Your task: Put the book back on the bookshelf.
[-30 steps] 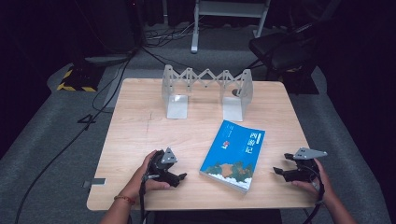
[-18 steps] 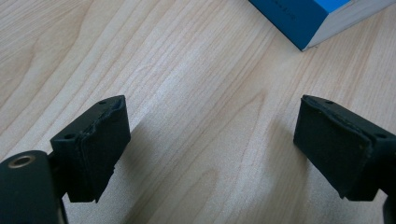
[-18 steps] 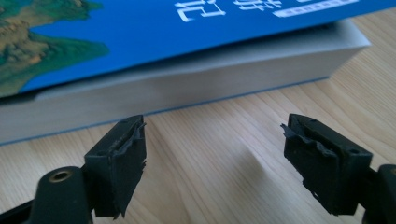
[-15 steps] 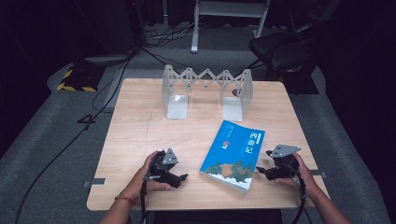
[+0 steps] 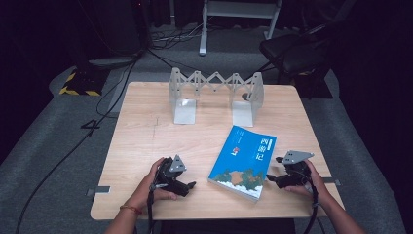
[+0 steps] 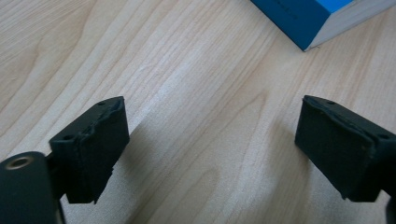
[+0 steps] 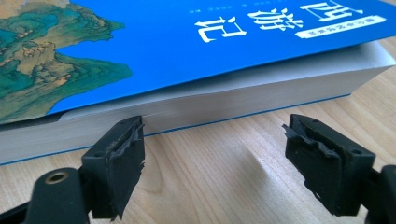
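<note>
I'm holding my right gripper (image 5: 272,176) wide open at the page edge of the blue book (image 5: 243,160), gripping nothing; its far corner is getting cut off in the right gripper view. My left gripper (image 5: 187,187) is sitting open over the bare table (image 5: 146,141).

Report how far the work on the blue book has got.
Done: nothing yet; the thick blue paperback book lies flat on the pale wooden table, and the grey metal accordion bookend rack at the back stands empty. In hand: the right gripper sits open at the book's page edge, not gripping. The left gripper rests open on the table. Left: grasping and moving the book.
</note>
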Demonstrator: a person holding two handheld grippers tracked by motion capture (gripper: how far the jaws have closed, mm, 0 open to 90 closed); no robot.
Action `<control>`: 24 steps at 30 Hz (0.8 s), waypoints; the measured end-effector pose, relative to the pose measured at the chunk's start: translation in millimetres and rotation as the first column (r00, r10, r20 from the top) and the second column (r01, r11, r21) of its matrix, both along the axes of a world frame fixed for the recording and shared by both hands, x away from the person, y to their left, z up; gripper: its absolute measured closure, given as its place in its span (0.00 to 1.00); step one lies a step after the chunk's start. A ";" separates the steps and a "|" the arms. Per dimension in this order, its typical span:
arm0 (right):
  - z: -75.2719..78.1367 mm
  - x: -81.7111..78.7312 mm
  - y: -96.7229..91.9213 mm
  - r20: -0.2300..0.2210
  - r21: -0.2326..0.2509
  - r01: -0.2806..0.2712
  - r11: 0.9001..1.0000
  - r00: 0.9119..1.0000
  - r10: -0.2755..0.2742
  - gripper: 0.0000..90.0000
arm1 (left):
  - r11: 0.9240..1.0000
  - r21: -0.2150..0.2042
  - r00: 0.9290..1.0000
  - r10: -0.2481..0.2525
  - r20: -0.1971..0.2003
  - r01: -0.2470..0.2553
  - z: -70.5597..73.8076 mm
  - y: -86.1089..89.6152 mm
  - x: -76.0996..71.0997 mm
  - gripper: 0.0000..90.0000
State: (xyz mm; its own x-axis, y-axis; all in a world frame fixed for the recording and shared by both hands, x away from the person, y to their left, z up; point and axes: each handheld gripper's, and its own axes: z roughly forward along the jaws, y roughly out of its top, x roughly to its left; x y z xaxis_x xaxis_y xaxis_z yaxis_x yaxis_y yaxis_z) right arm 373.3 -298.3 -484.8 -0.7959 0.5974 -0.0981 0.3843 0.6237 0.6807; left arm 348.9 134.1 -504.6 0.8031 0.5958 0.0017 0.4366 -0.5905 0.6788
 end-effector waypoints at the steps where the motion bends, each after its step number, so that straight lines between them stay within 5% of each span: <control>1: 0.6 -0.4 0.3 0.008 -0.004 0.001 1.000 1.000 -0.001 0.23 | 1.000 -0.001 1.000 0.008 -0.002 -0.008 -0.1 -0.2 0.4 0.08; 24: -0.3 -3.3 3.0 -0.048 0.009 -0.036 0.999 0.998 0.037 0.23 | 1.000 -0.005 1.000 0.020 -0.013 -0.020 -0.2 -0.4 1.9 0.08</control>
